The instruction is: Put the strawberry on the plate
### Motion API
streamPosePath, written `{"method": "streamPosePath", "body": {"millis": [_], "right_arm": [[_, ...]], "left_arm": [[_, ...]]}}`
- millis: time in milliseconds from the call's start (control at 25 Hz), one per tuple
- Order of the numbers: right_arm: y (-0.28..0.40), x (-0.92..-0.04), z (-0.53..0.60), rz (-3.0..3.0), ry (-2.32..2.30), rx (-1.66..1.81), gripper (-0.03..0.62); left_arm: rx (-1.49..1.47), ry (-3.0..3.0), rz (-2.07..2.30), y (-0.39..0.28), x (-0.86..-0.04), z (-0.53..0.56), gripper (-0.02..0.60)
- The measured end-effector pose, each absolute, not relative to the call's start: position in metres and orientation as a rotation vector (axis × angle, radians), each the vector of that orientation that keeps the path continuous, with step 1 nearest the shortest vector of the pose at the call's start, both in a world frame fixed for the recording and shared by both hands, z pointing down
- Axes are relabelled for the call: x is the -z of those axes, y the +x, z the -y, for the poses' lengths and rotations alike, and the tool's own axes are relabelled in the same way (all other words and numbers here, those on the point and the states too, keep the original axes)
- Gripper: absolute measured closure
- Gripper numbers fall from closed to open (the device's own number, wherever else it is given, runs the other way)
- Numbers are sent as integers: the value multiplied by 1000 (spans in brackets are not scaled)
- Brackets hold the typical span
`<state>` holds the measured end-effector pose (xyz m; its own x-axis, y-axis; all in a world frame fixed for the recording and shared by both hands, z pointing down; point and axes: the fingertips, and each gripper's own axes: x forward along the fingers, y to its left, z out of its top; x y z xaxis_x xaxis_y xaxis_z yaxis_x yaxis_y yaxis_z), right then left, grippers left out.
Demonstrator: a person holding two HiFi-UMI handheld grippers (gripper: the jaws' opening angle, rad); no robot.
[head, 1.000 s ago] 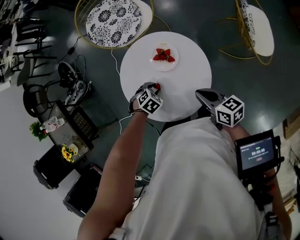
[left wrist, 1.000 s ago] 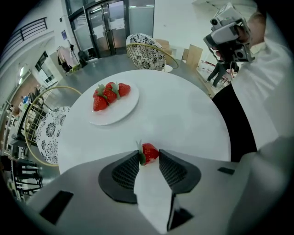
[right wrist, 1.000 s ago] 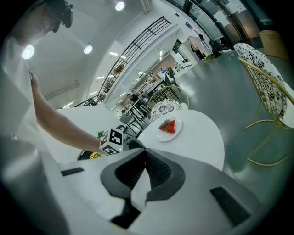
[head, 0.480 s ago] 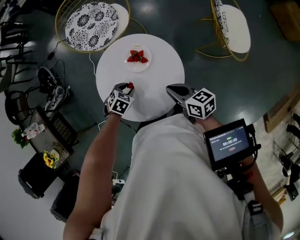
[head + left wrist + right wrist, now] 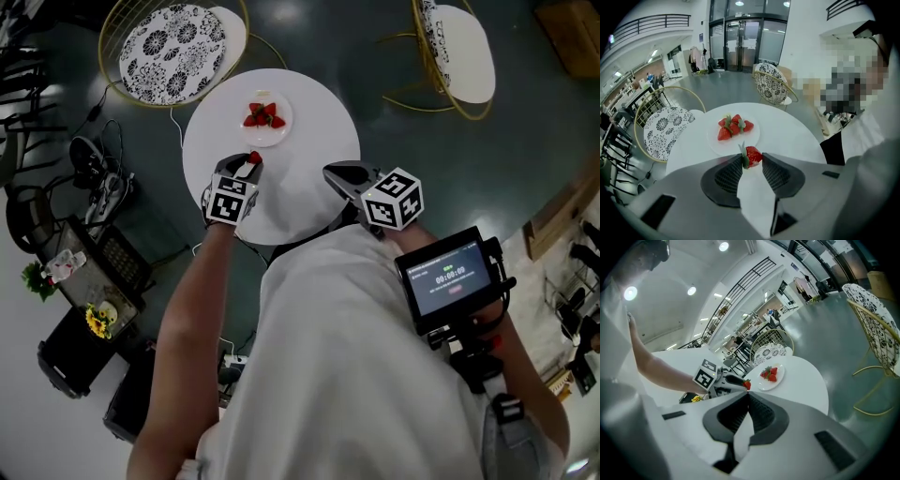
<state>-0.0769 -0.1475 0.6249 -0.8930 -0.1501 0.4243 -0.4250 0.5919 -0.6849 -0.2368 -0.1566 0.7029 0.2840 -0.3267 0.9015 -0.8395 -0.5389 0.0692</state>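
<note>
My left gripper (image 5: pixel 751 158) is clenched on the strawberry (image 5: pixel 753 155): the fruit sits between the two jaw tips, red body toward the right jaw and green leaves against the left jaw. The strawberry is on the near side of the plate (image 5: pixel 714 142), just short of its rim and not on it. I cannot tell whether the fruit clears the bench (image 5: pixel 792 136) surface. The plate is white and round, placed on the far-left part of the round white bench, and carries a cluster of other strawberries (image 5: pixel 733 127) at its centre. My right gripper (image 5: pixel 747 394) is clenched with nothing between the jaws; the tips meet. In the head view it sits over the near right edge of the bench, well apart from the plate, and its camera looks across the bench at the left gripper and the plate beyond. Its marker cube (image 5: pixel 392 199) faces upward. Surroundings: a wire-frame chair with a patterned cushion (image 5: pixel 178 42) stands beyond the bench on the left, and a second chair with a plain white cushion (image 5: pixel 461 45) stands to the far right, both on the dark floor (image 5: pixel 356 37).
</note>
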Motion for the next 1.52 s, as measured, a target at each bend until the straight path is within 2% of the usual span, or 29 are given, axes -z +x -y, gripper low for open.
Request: {"method": "streamPosePath", "body": {"millis": [480, 1520], "right_arm": [[-75, -626, 137, 2475, 469, -1255, 586], [-57, -650, 147, 2440, 525, -1320, 586]], "left_arm": [[-1090, 1971, 1077, -224, -698, 186, 440], [-1169, 1836, 1061, -226, -745, 200, 440]]}}
